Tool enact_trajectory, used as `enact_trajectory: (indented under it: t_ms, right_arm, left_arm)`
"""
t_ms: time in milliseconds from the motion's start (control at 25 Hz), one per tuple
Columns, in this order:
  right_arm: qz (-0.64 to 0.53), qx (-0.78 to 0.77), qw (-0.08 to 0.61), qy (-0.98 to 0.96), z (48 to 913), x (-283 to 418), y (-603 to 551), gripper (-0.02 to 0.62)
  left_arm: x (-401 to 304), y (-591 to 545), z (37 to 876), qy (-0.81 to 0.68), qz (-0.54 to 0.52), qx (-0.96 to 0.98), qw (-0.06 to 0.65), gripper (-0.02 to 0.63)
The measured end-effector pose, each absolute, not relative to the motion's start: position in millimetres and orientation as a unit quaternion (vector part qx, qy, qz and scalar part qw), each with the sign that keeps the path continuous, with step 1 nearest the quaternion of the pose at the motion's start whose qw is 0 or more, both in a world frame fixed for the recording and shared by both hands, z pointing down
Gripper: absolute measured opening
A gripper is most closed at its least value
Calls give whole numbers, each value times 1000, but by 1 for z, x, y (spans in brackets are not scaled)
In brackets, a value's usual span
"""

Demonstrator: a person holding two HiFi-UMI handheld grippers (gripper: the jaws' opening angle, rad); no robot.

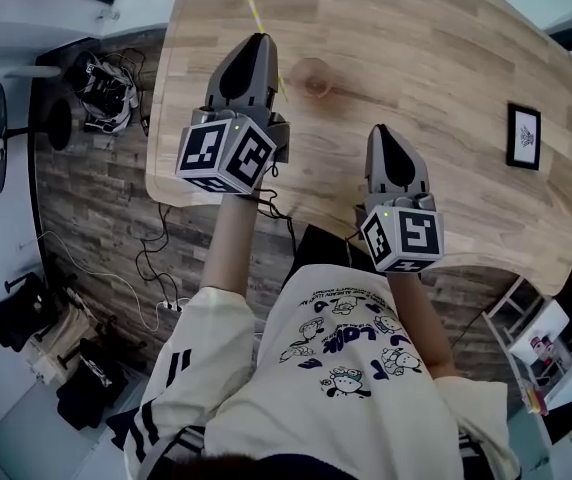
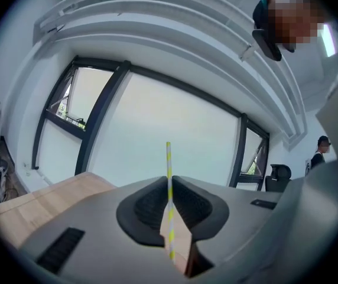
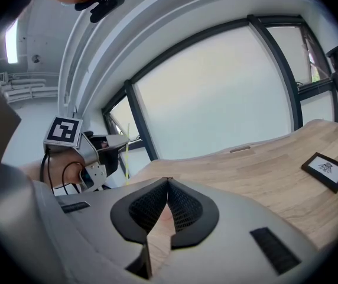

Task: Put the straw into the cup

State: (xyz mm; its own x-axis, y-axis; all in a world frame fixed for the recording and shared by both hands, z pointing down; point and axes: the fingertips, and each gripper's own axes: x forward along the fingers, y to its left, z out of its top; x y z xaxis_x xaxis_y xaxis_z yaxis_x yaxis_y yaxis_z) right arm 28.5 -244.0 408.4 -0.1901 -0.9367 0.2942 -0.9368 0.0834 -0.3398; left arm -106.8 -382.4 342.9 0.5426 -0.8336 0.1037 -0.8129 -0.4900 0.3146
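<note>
table [image 1: 416, 88]: pale wood, bare beneath both grippers. no cup can be made out in any view, so the straw is judged to be carried in the air, with no target in reach yet.
left gripper [image 1: 256, 40]: jaws closed on the straw, pinching it low on its length, probably to leave a long free end for aiming.
right gripper [image 1: 386, 133]: jaws together with nothing between them, low near the table's near edge, seemingly idle.
straw [image 2: 168, 176]: striped yellow and white, above the table. its long axis lies along the seam between the jaws, the longer end rising past their tips and the shorter end below. in the head view it points away from the person.
</note>
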Motion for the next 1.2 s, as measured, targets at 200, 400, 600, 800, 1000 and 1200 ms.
enact_trajectory:
  t_ms: [200, 400, 600, 800, 1000, 1200]
  right_arm:
    - [231, 637, 3, -736, 411, 28, -243, -3]
    - [232, 636, 4, -736, 414, 24, -245, -3]
    - [231, 635, 7, -737, 416, 27, -249, -3]
    - [238, 635, 7, -735, 421, 25, -249, -3]
    - [240, 632, 16, -736, 425, 21, -246, -3]
    - [242, 626, 25, -741, 429, 17, -244, -3]
  left_arm:
    - [-89, -381, 329, -459, -56, 881, 103, 54]
    - [-77, -376, 337, -443, -78, 890, 79, 54]
    - [-66, -370, 353, -438, -95, 891, 77, 54]
    - [-65, -370, 368, -440, -93, 890, 69, 54]
    - [-67, -371, 379, -443, -96, 888, 72, 54]
    - [-68, -372, 387, -447, -91, 887, 71, 55]
